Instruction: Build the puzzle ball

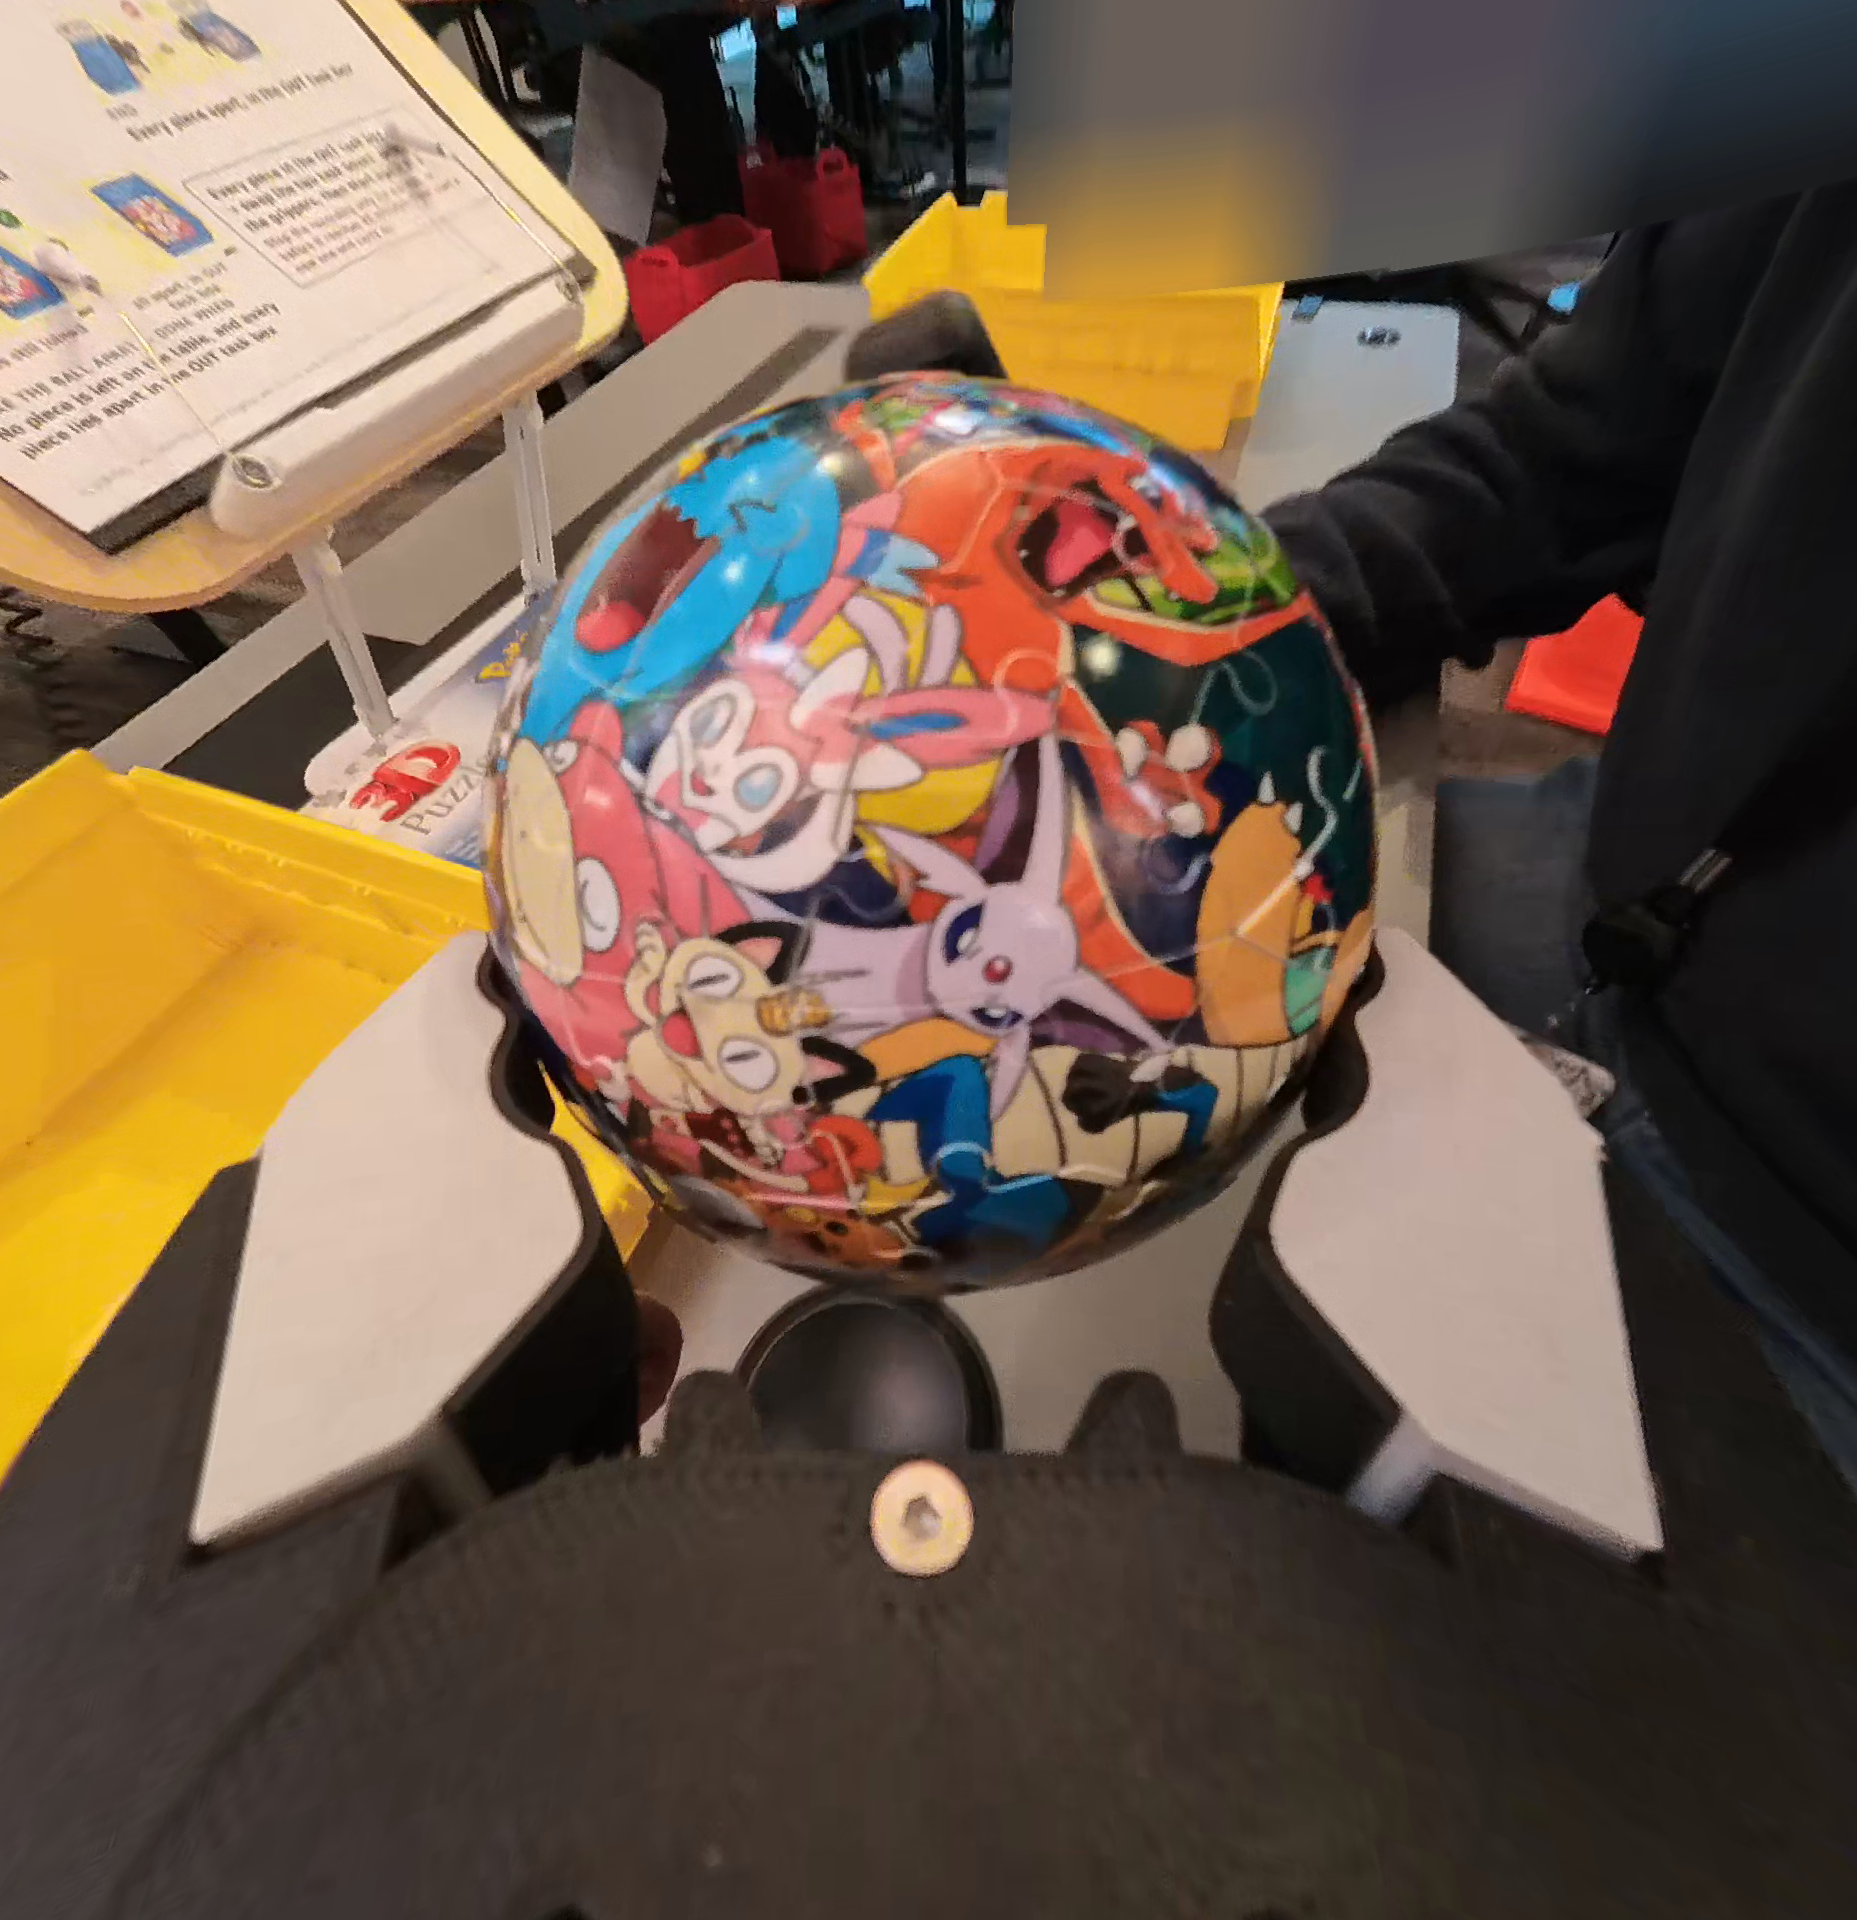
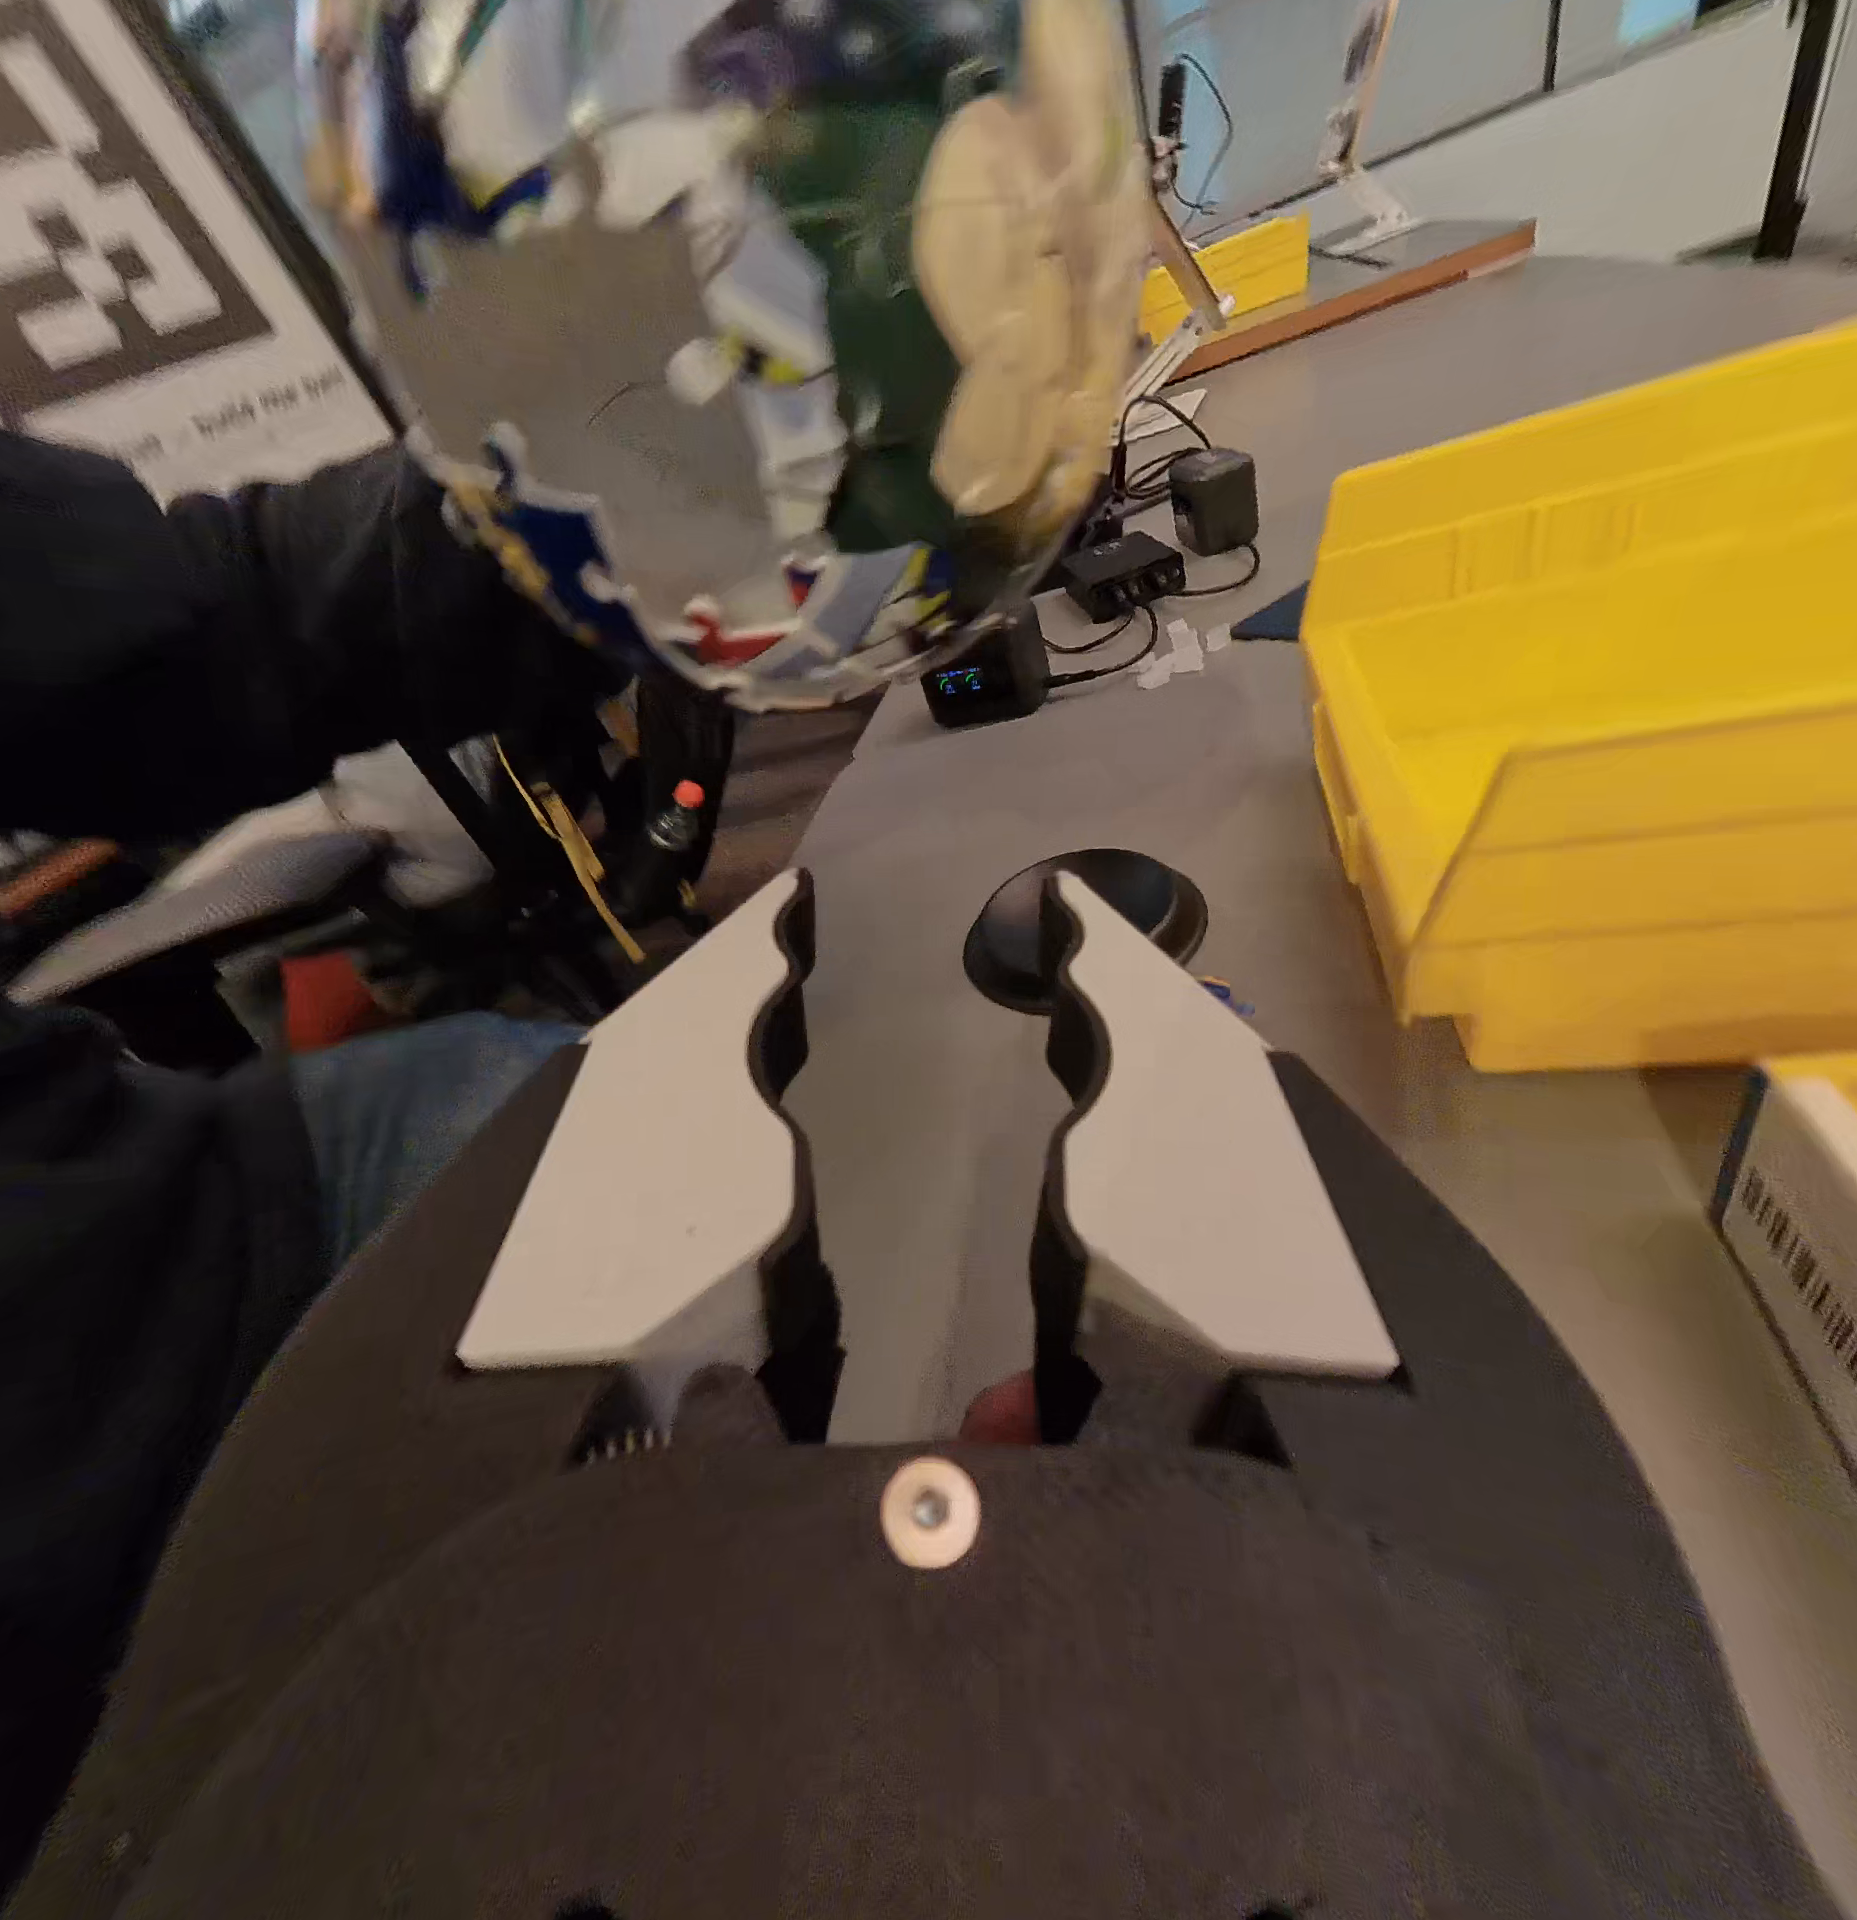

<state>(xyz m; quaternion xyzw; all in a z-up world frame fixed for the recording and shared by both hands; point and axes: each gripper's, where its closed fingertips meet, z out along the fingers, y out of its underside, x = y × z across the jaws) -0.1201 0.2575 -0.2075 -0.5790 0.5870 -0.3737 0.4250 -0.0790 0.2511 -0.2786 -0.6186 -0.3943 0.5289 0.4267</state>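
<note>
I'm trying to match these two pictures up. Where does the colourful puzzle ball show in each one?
Left wrist view: the puzzle ball fills the middle, gripped between the left gripper fingers.
Right wrist view: the same ball is at the top left, blurred, its unfinished open side showing; the right gripper is empty.
Shared landmark: the round black stand on the table, just beyond the right gripper's tips.

The right gripper (image 2: 929, 914), its grey fingers parted and empty, hovered over the grey table (image 2: 1267, 727). Just beyond its right fingertip lay a round black stand (image 2: 1142, 894). Above-left of that stand hung the blurred, colourful puzzle ball (image 2: 737, 343), unfinished, its jagged gap showing. Yellow plastic bins (image 2: 1630, 727) stood right of the stand.
</note>
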